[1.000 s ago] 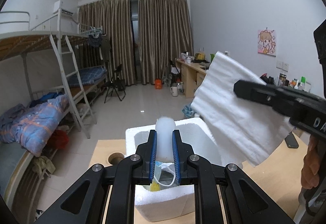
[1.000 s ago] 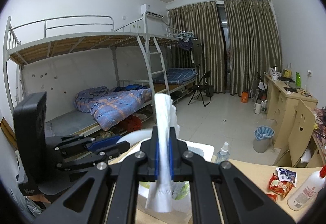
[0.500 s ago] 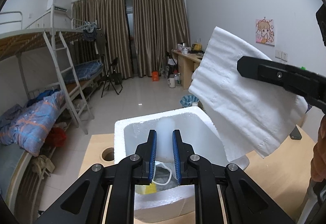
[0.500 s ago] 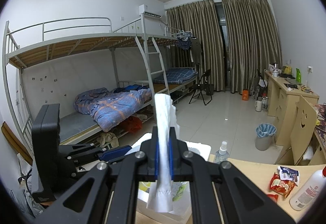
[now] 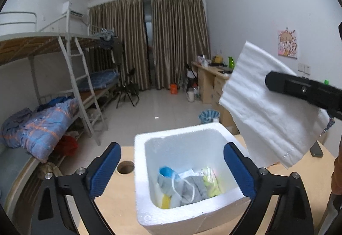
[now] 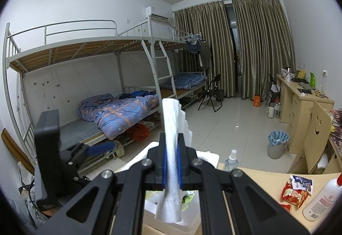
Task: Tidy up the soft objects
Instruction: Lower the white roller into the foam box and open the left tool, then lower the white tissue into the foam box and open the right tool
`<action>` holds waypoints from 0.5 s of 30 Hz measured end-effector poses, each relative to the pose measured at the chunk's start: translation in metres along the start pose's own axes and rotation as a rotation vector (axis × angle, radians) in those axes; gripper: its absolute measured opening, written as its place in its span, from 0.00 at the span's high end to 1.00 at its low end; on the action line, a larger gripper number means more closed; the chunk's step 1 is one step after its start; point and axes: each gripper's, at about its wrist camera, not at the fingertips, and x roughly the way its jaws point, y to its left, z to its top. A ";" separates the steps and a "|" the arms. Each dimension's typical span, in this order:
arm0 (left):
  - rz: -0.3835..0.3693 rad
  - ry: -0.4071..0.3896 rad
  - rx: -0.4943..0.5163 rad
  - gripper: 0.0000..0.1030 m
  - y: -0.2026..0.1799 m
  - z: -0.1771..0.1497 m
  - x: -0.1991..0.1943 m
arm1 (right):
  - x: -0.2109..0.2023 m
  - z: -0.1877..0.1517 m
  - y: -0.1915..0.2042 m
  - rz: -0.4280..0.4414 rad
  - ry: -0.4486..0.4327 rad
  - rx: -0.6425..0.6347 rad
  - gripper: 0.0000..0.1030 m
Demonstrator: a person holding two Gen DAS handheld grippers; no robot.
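Grey metal bunk bed (image 6: 89,68) w/ crumpled blue patterned quilt (image 6: 119,114) on lower bunk. Right of bed: black folding chair (image 6: 210,94), brown curtains (image 6: 235,47), pale wooden desk (image 6: 299,100). Blue-lined waste bin (image 6: 276,144) in front of desk.

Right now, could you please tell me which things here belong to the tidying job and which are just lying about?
Job: foam box, face mask inside it, white tissue in the right gripper.

Lying about: spray bottle, snack packet, white bottle, phone.
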 end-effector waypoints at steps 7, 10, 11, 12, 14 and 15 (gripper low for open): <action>0.008 -0.033 -0.004 0.04 0.004 -0.002 -0.012 | -0.002 0.001 0.004 0.006 0.000 -0.006 0.90; 0.012 -0.053 -0.002 0.04 0.007 -0.005 -0.017 | -0.002 0.001 0.004 0.005 -0.001 -0.007 0.90; 0.013 -0.057 -0.002 0.04 0.008 -0.006 -0.018 | -0.001 0.001 0.004 0.006 0.001 -0.007 0.90; 0.020 -0.062 -0.005 0.04 0.010 -0.007 -0.020 | -0.002 0.000 0.004 0.007 0.001 -0.007 0.90; 0.029 -0.067 -0.013 0.04 0.014 -0.008 -0.023 | -0.002 0.000 0.003 0.009 0.003 -0.009 0.90; 0.030 -0.071 -0.018 0.04 0.017 -0.008 -0.025 | -0.002 0.000 0.004 0.010 0.004 -0.009 0.90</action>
